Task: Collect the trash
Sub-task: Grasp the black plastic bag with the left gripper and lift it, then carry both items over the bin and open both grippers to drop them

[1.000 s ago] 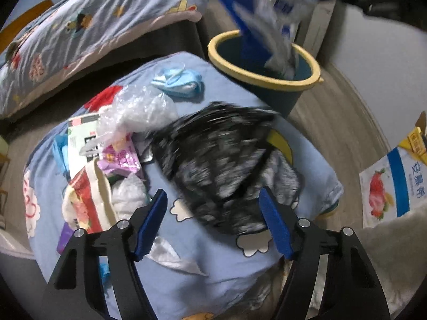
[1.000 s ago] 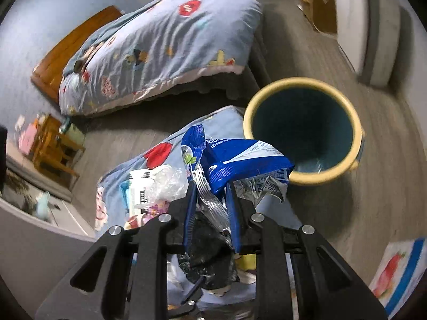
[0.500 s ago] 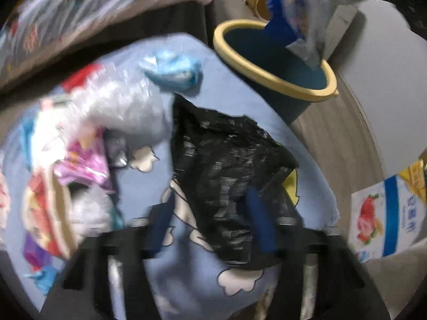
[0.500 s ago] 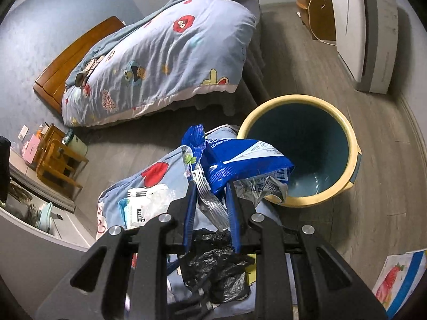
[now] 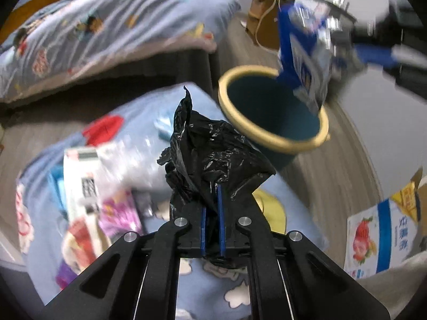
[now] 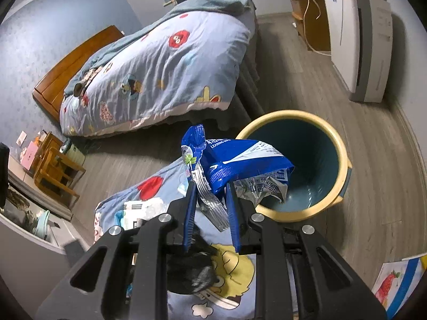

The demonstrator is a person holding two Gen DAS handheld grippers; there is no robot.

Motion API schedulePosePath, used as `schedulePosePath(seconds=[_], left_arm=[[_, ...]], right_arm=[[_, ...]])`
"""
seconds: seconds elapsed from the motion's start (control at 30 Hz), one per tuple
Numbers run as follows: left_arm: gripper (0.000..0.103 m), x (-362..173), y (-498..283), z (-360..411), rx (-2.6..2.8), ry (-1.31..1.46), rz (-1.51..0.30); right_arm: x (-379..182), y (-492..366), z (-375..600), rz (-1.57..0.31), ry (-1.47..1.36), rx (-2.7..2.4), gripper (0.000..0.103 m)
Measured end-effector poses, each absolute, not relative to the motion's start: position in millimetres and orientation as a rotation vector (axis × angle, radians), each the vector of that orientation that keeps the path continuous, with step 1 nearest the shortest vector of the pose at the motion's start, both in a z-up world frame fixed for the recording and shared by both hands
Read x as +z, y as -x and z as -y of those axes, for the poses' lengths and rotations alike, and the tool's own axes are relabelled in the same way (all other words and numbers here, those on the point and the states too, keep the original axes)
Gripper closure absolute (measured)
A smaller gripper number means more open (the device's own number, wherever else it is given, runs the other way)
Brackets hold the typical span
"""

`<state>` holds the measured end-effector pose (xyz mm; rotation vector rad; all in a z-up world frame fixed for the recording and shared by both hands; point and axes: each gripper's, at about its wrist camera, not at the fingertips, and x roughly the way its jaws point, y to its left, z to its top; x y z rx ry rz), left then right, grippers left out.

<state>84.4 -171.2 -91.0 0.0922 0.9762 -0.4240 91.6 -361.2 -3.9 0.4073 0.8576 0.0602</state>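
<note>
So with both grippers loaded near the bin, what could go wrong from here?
The blue wipes packet hangs partly over the bin rim, so released here it may land outside. The black plastic bag billows loosely above the left gripper and could catch the rim or slip free.

A: Black plastic bag?
B: Crumpled, lifted off the blue cartoon cloth, clamped btwn pads.
A: Blue wipes wrapper?
B: Creased, foil inside showing, held at the rim of the yellow-rimmed teal bin, w/ nothing visible inside.
</note>
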Motion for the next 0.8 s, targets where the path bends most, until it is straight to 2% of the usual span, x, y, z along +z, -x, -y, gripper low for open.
schedulePosePath(seconds=[0.43,0.8], left_arm=[[0.095,-49,-127,211,-0.428,-0.174,-0.87],[0.095,-52,-150,284,-0.505,-0.292,-0.806]], right_arm=[[-24,-111,445,-0.796,-0.507,-0.074,0.081],[-57,-129,498,-0.81,-0.531,-0.098,0.081]])
